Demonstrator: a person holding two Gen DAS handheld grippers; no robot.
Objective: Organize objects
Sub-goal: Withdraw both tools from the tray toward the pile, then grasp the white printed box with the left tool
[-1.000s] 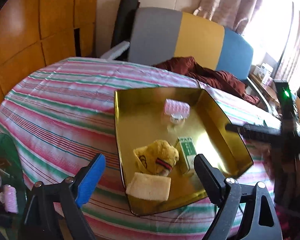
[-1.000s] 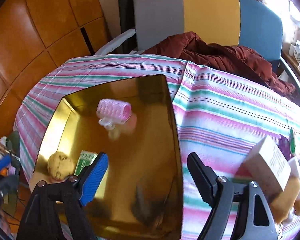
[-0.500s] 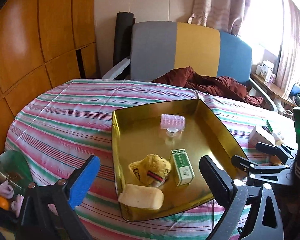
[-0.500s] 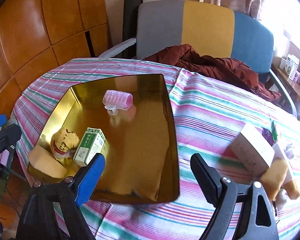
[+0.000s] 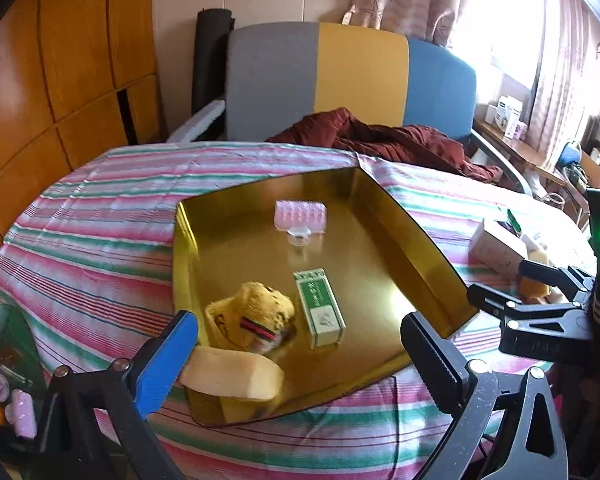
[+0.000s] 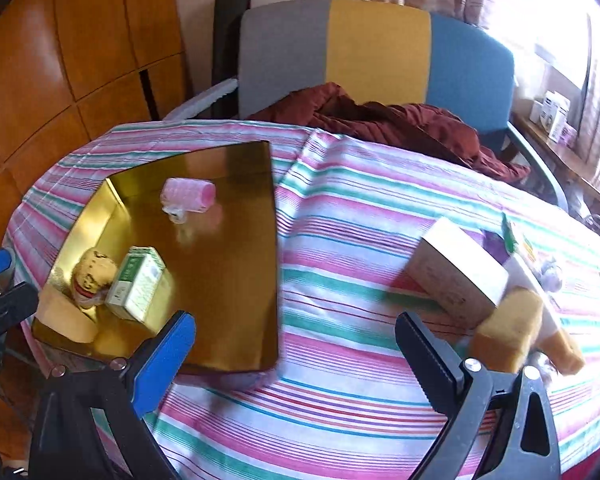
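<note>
A gold tray (image 5: 400, 224) (image 6: 228, 280) lies on the striped table. In it are a pink hair roller (image 5: 300, 216) (image 6: 188, 196), a green and white box (image 5: 320, 308) (image 6: 138, 282), a yellow plush toy (image 5: 256, 316) (image 6: 94, 274) and a pale sponge (image 5: 232, 376). My left gripper (image 5: 300, 360) is open and empty above the tray's near edge. My right gripper (image 6: 296, 356) is open and empty above the cloth right of the tray; it also shows in the left wrist view (image 5: 496, 292). A white box (image 6: 456, 276) (image 5: 496, 246) and a yellow sponge (image 6: 508, 332) lie at the right.
A chair (image 5: 352, 80) with a dark red garment (image 5: 380, 140) stands behind the table. A green bin (image 5: 4, 368) with small items sits low at the left. Several small items (image 6: 532, 252) lie at the table's right edge.
Both grippers have pulled back and up from the tray. The right gripper's view has swung right, toward the white box and sponge. The tray's contents have stayed put.
</note>
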